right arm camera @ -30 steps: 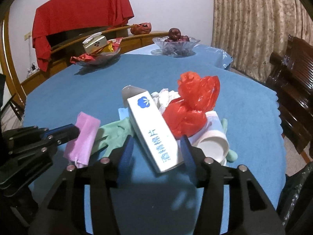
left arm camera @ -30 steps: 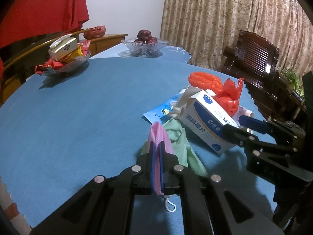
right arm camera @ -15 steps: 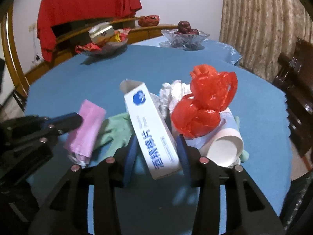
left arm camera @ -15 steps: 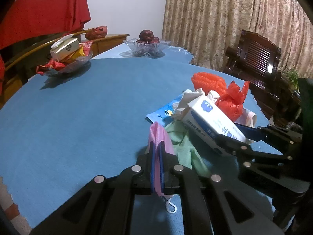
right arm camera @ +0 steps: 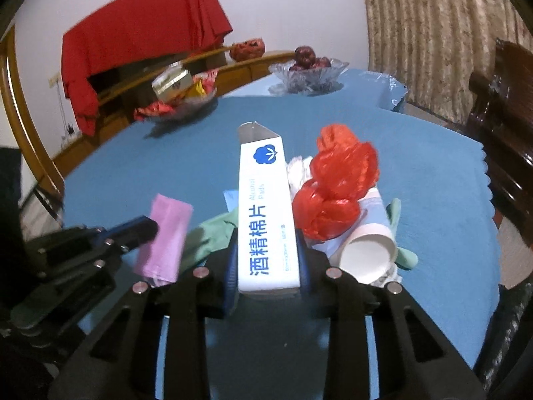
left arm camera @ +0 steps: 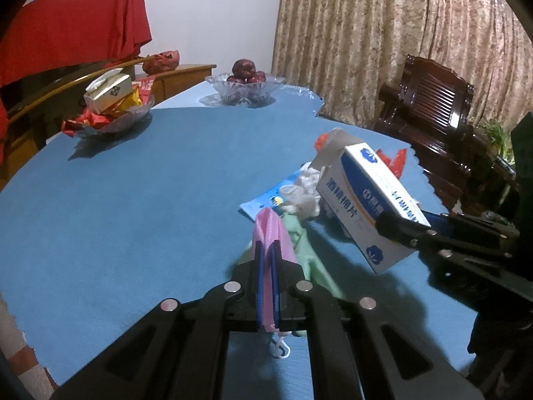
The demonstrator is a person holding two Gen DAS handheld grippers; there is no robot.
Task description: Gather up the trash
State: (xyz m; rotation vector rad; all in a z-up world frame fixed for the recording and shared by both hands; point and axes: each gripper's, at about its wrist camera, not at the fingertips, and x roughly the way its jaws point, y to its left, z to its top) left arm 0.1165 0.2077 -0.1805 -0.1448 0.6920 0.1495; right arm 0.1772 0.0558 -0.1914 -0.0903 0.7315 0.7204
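My left gripper is shut on a folded pink face mask, held just above the blue table; the mask also shows in the right wrist view. My right gripper has its jaws closing on a white and blue alcohol pad box, with its pads pressed against both long sides. The box hangs tilted above the table. Behind it lie a red plastic bag, a paper cup on its side, a green glove, crumpled white tissue and a blue wrapper.
A glass bowl of dark fruit and a dish of snacks stand at the far side of the table. A dark wooden chair is to the right, before a curtain. Something black sits below the table's right edge.
The right gripper's fingers closed in from either side of the box onto it, and the box rose off the table. The left gripper and its pink mask stayed put.
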